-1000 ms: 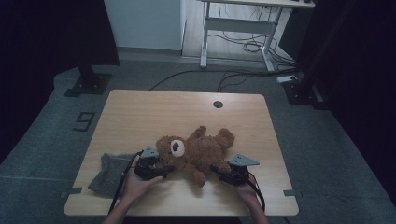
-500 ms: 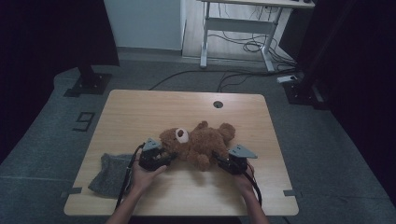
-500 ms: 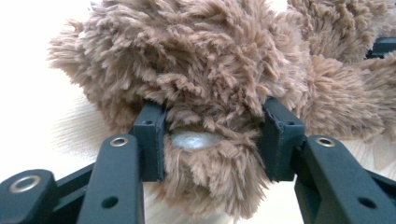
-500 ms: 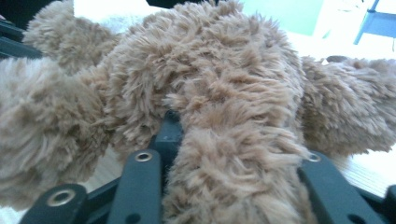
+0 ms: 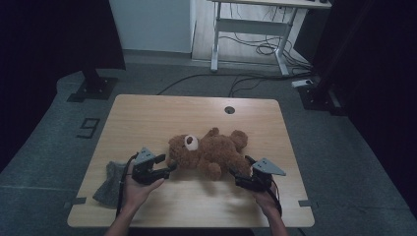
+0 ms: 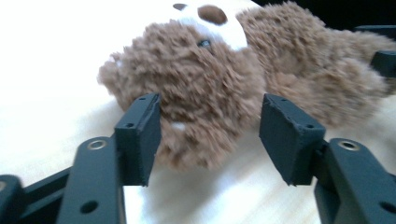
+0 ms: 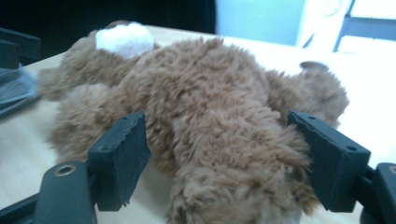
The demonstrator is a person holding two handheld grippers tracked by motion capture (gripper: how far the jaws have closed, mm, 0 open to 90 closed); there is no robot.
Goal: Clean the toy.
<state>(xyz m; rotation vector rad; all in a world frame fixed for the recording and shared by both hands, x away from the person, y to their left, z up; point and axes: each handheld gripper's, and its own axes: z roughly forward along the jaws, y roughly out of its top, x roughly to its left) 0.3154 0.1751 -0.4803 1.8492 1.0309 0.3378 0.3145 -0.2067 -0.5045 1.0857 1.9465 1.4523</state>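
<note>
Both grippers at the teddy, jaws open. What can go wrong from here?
1. The teddy bear is all loose fur; either pad may pinch only fluff and slip off.
2. The left gripper straddles the head, the right gripper a leg, both jaws just opened. An uneven lift would probably let the soft body sag or twist.
3. The grey cloth lies by the left hand and could get dragged.

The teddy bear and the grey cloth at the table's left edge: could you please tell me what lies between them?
In the high view, the left claw and the hand holding it lie between the teddy bear and the grey cloth; its jaws stand open at the bear's head.
</note>
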